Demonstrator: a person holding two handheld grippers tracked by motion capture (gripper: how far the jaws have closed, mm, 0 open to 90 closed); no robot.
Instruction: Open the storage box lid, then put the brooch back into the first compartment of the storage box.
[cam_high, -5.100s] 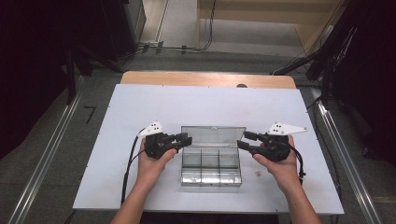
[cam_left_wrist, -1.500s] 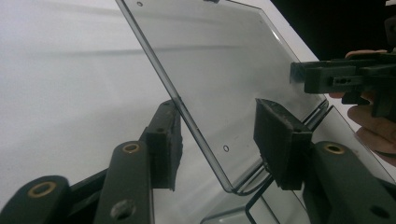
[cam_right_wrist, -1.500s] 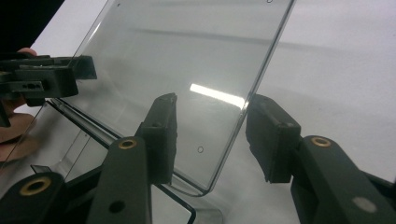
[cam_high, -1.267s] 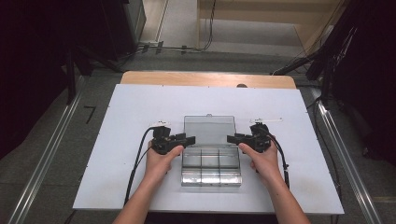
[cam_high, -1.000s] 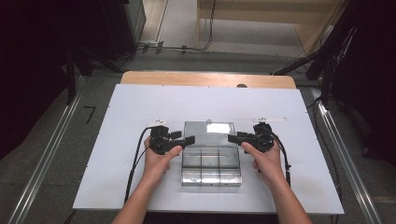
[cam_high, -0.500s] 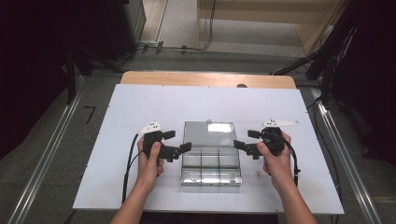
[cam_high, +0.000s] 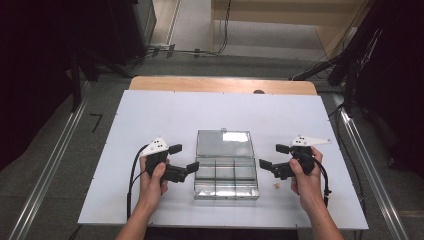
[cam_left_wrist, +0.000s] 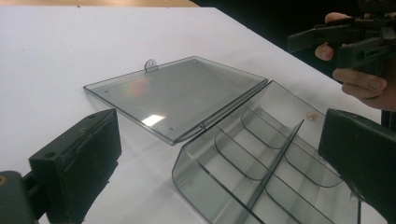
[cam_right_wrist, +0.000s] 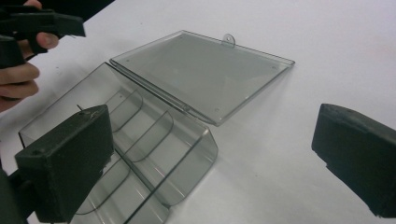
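A clear plastic compartment box (cam_high: 226, 177) lies open on the white table (cam_high: 150, 115). Its lid (cam_high: 224, 144) lies flat behind the tray. The tray's compartments (cam_left_wrist: 261, 158) look empty. My left gripper (cam_high: 184, 158) is just left of the tray, open, holding nothing. My right gripper (cam_high: 273, 156) is just right of the tray, also open and apart from it. In the left gripper view, the lid (cam_left_wrist: 173, 93) and tray lie between the two jaws of the left gripper (cam_left_wrist: 219, 135), and the right gripper (cam_left_wrist: 345, 39) is farther off. In the right gripper view, the right gripper (cam_right_wrist: 212, 140) faces the tray (cam_right_wrist: 135, 140) and lid (cam_right_wrist: 205, 70).
A tiny tan scrap (cam_high: 274, 186) lies on the table by the tray's right front corner. A wooden strip (cam_high: 222, 85) runs along the table's far edge. Dark floor, rails and cables surround the table.
Both grippers have drawn away from the lid's sides, outward and toward the person. The lid, held raised a second ago, now lies flat behind the tray.
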